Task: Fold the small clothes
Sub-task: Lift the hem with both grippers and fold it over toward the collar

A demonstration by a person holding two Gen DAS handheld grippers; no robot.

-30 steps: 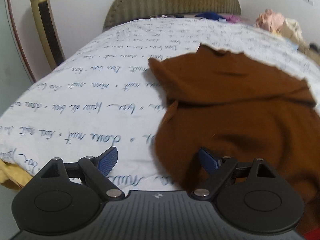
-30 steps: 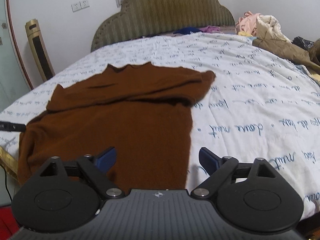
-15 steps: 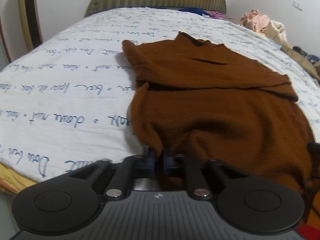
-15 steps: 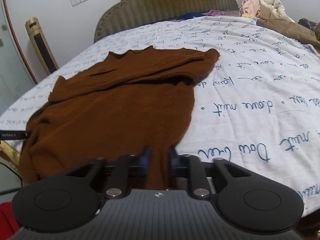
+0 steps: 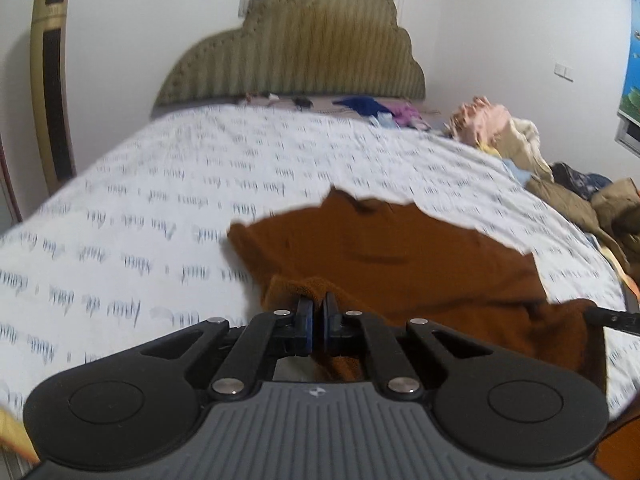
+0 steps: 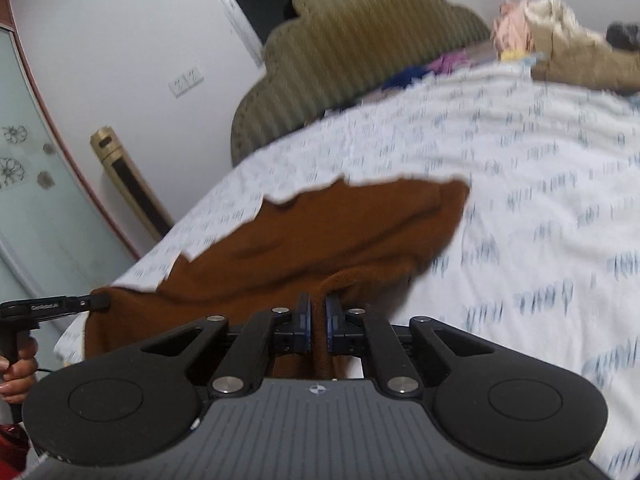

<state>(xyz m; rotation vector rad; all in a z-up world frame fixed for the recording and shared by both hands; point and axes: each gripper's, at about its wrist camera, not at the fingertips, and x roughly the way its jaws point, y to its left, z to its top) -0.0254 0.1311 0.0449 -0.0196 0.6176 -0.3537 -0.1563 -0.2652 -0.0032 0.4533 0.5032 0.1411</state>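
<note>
Both grippers now carry cloth: the left gripper [image 5: 316, 322] and the right gripper [image 6: 316, 322] are each clenched on a near corner of the brown garment [image 5: 400, 264], whose hem, half a second ago pinched low against the bed sheet [image 5: 160, 208], is now lifted and bunched between the pads. A second ago both sets of jaws stood wide apart over the hem. The blur in both views suggests the corners are travelling up and toward the far end, so the bottom-to-top fold looks under way. The garment's far part lies on the sheet, near the middle of the bed, collar pointing at the headboard [image 5: 292, 48].

The left view shows the garment's left edge and, at its right border, the tip of the other tool. The right view alone shows the garment's right sleeve end [image 6: 448, 208], the left tool's handle with the person's hand [image 6: 18, 364] around it, and the glass door [image 6: 24, 168] at far left.
</note>
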